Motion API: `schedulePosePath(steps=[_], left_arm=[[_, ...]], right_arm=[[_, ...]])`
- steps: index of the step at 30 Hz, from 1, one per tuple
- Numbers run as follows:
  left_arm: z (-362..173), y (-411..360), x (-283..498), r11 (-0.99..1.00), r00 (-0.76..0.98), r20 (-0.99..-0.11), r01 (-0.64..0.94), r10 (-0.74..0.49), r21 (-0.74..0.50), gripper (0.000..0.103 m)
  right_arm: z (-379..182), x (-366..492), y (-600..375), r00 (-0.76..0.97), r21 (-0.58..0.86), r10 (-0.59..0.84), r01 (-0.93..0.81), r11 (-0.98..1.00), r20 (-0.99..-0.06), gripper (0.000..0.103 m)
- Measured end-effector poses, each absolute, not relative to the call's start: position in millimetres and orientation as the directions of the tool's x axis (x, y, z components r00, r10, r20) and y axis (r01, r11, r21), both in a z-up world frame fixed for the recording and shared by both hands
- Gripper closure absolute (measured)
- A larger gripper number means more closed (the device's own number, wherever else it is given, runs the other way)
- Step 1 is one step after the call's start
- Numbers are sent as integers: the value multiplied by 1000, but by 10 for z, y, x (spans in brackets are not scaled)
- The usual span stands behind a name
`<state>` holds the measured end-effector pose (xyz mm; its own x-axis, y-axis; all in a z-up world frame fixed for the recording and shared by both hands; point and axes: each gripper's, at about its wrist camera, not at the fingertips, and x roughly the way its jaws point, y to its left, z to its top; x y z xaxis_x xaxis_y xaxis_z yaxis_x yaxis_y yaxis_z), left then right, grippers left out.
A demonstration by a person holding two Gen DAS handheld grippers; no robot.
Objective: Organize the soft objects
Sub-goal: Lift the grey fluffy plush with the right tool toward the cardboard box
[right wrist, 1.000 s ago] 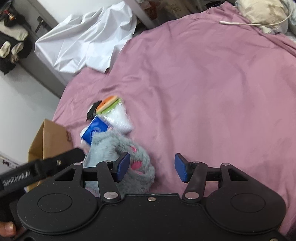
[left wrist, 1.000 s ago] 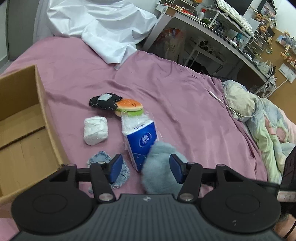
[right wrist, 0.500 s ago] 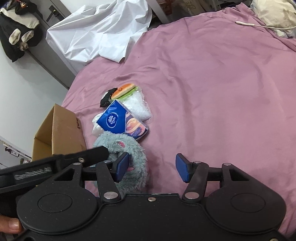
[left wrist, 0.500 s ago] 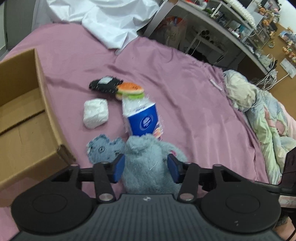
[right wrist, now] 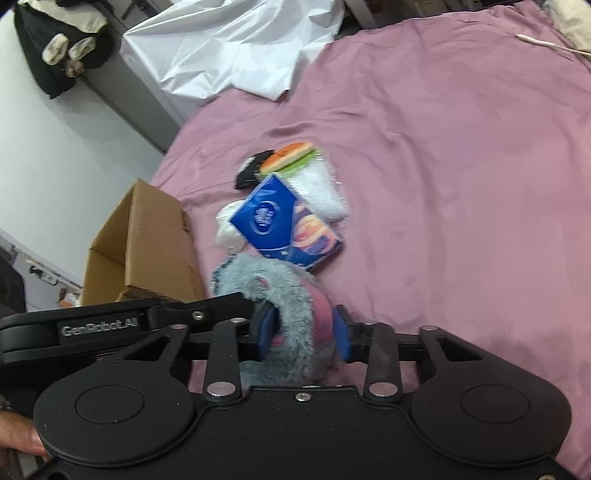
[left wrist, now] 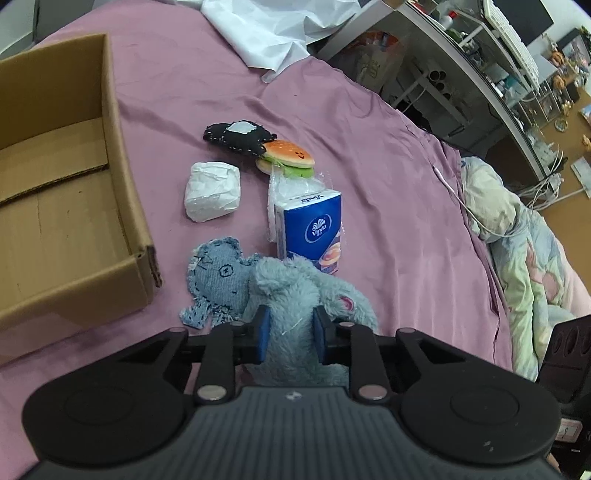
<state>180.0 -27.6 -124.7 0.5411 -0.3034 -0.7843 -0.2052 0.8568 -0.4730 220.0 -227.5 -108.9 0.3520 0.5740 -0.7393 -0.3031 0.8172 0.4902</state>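
**Both grippers closing on the grey plush toy**

Since a second ago both sets of jaws have narrowed from wide to tight, and the left view has dropped nearer the toys. We go big to small.

Pink bedsheet [left wrist: 388, 177] fills both views, crumpled white sheet [left wrist: 273, 33] at its far edge. Cardboard box [left wrist: 66, 206] sits open at left on the bed, nothing visible inside it. We hold the left gripper [left wrist: 290, 334] with jaws closing, blue pads pressing into the grey plush toy [left wrist: 295, 291], which lies on the bed just right of the box's near corner. Right gripper [right wrist: 304, 334] is closing too, pads squeezing another part of the same toy [right wrist: 273, 291], pink patch showing beside the right pad. The other gripper's black arm crosses the left of the right view.

Blue tissue pack [left wrist: 314, 229] touches the plush's far side. White paper wad [left wrist: 212, 190] lies between pack and box, apart from both. Denim elephant patch [left wrist: 218, 280] lies flat against the plush's left side. Burger toy [left wrist: 290, 155] sits behind the tissue pack, touching the black felt piece [left wrist: 236, 134] at its left.
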Motion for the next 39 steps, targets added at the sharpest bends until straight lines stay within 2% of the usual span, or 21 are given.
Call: schedulePosePath(steps=[2,5,19,39], left_arm=[[-1238,-265,1784,853,548,-778,-204,-308,-481,81],[-1184,-245,1754,848,563,-762,-189,-319,-495,81],[-735,-242,1608,853,665,-671,-94,-329,-513,81],[-432,116,1323,851,755,-594,-94,-278,-517,81]], right_arm=[[-1068,2200,-2298,348,506,586,-300,809,-731,81],[-1007,2167,-2352,363,517,600,-306,799,-713,83],[-545,2065,-2356,447,504,617,-356,787,-648,84],[-218,1916,-1924,488,467,638,-436,769,-595,84]])
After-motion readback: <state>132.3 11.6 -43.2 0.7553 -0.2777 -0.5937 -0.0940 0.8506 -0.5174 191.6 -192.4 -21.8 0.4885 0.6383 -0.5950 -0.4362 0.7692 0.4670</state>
